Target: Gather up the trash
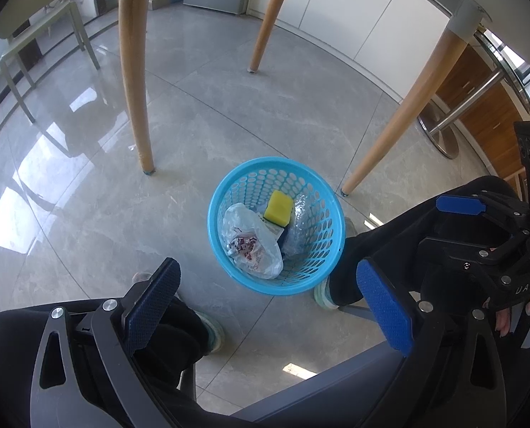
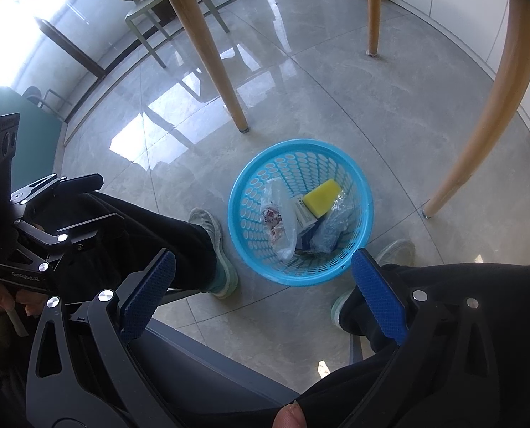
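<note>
A blue perforated basket (image 1: 330, 235) stands on the grey floor between the person's feet; it also shows in the right wrist view (image 2: 245, 221). Inside lie a yellow sponge (image 1: 279, 207) (image 2: 324, 192), a crumpled white plastic bag with red print (image 1: 250, 246) (image 2: 277, 217), clear wrap (image 1: 298, 228) (image 2: 330, 228) and a small box (image 2: 304, 212). My left gripper (image 1: 268, 278) is open and empty, held above the basket's near side. My right gripper (image 2: 265, 267) is open and empty above the basket's near rim; it also appears at the right of the left wrist view (image 1: 404, 232).
Wooden table legs (image 1: 134, 71) (image 2: 211, 46) stand around the basket, one close at its right (image 1: 400, 117) (image 2: 489, 107). A pale green chair (image 1: 40, 28) is at the far left. The person's legs and shoes (image 2: 215, 253) flank the basket. Cabinets (image 1: 478, 100) line the right.
</note>
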### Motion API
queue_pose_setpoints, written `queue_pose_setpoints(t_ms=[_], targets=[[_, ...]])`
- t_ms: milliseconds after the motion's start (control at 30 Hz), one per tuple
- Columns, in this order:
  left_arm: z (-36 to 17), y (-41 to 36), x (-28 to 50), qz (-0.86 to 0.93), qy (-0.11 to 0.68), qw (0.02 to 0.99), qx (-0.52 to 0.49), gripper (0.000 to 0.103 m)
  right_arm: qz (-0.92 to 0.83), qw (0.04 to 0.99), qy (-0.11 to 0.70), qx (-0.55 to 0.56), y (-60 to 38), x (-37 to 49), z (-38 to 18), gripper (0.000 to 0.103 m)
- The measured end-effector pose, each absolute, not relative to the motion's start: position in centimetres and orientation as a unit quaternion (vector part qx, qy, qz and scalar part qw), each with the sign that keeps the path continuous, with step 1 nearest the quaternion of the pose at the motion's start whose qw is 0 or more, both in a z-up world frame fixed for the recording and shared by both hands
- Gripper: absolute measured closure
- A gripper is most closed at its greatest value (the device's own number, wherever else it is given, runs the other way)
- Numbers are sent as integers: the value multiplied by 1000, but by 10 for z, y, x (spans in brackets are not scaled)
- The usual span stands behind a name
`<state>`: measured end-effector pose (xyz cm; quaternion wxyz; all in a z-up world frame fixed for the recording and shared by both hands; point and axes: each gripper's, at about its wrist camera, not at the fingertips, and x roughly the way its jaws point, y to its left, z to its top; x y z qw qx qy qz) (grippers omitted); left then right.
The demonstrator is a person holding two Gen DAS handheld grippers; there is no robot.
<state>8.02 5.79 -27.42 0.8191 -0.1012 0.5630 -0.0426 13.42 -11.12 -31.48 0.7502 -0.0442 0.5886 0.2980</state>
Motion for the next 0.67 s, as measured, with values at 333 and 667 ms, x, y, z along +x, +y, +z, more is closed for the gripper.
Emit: queue_pose_setpoints(t_ms=[333, 667], targets=[[-275, 57, 79, -44, 561, 821, -99, 6, 297, 749, 590, -46, -110, 132, -315, 9], [-277, 58, 81, -44, 564, 818, -102, 6, 298, 749, 590, -46, -110, 132, -315, 9]])
